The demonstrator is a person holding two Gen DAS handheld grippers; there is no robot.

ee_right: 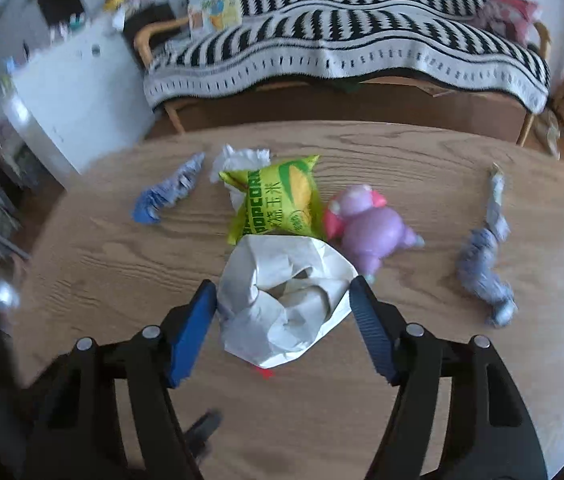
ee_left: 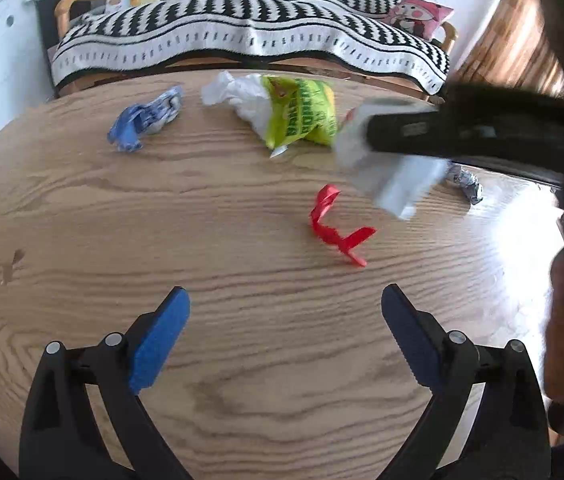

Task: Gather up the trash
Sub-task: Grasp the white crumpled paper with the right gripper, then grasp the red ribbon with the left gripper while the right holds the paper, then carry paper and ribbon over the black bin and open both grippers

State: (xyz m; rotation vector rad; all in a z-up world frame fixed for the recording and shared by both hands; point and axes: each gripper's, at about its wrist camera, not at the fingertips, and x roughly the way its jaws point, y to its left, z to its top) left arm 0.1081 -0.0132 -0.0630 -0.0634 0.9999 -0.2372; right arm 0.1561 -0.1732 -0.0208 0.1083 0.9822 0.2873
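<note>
- Left wrist view: a wooden table (ee_left: 82, 208) fills the frame, with a bench under a black-and-white striped blanket (ee_left: 250, 36) behind its far edge.
- The left gripper (ee_left: 285, 312) hangs above bare wood, its blue fingers (ee_left: 160, 340) spread wide with nothing between them.
- The right gripper (ee_right: 283, 312) has a crumpled white paper bag (ee_right: 282, 300) between its fingers, both pads touching the bag's sides; no earlier picture shows how tight the grip is, yet the bag hangs clear of the table in the left wrist view (ee_left: 394, 176), so it is grasped.
- A yellow-green popcorn packet (ee_right: 278, 204) lies on the table just beyond the bag, resting on a white tissue wad (ee_right: 242, 160).
- A pink and purple toy figure (ee_right: 366, 228) lies touching the packet's right side.
- A grey-blue twisted wrapper (ee_right: 486, 264) lies near the table's right end, well apart from the toy.
- A blue crumpled wrapper (ee_right: 166, 196) lies left of the packet.
- A red twisted strip (ee_left: 334, 224) lies near the middle of the table, below the lifted bag in the left wrist view.
</note>
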